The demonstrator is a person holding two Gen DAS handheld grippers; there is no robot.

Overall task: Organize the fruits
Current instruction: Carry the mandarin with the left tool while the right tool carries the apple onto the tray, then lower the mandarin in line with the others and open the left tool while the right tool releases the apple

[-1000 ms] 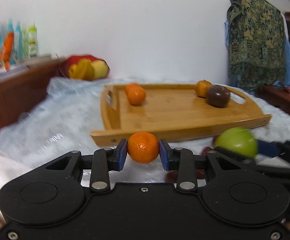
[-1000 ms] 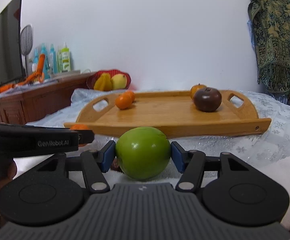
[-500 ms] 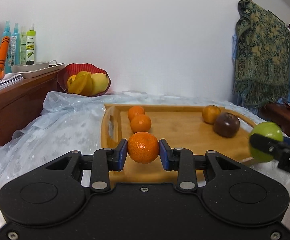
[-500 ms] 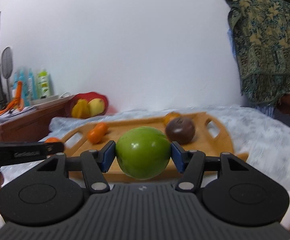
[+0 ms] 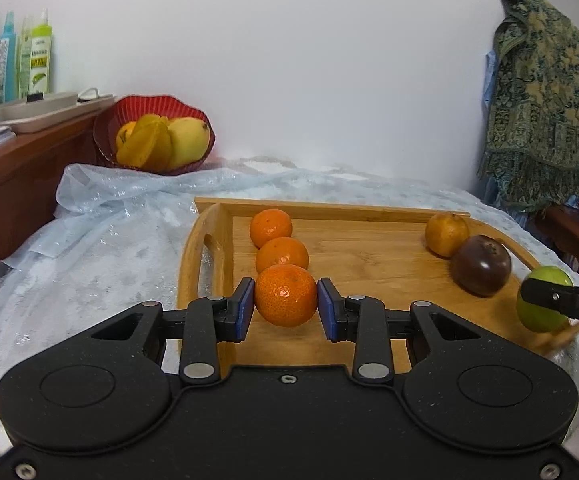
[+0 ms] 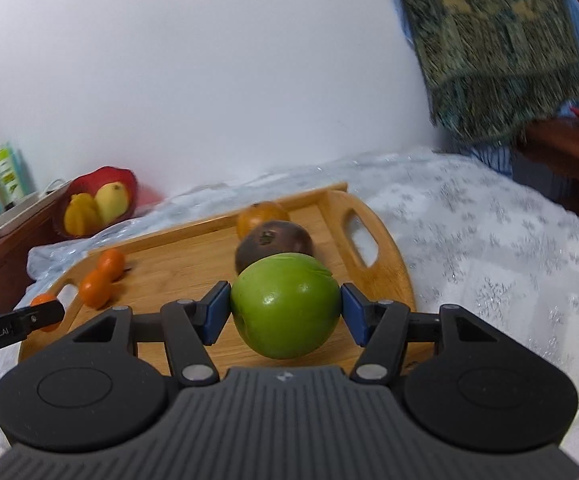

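Note:
My left gripper [image 5: 285, 306] is shut on a mandarin [image 5: 285, 295] and holds it over the left end of the wooden tray [image 5: 369, 272], just in front of two mandarins [image 5: 282, 255] lying in a row. My right gripper [image 6: 285, 312] is shut on a green apple [image 6: 285, 304] over the tray's right end [image 6: 393, 276], right in front of a dark purple fruit [image 6: 273, 240] and a brownish-orange fruit [image 6: 263, 214]. The apple also shows at the right edge of the left wrist view [image 5: 543, 304].
The tray lies on a pale plastic-covered table [image 5: 109, 248]. A red bowl of yellow fruit [image 5: 157, 136] stands at the back left beside a wooden cabinet [image 5: 17, 164] with bottles. A patterned cloth [image 5: 545, 92] hangs at the right over a dark wooden stand [image 6: 561, 156].
Both grippers have risen and moved forward from in front of the tray to over it, each still holding its fruit. The fruits on the tray have not moved.

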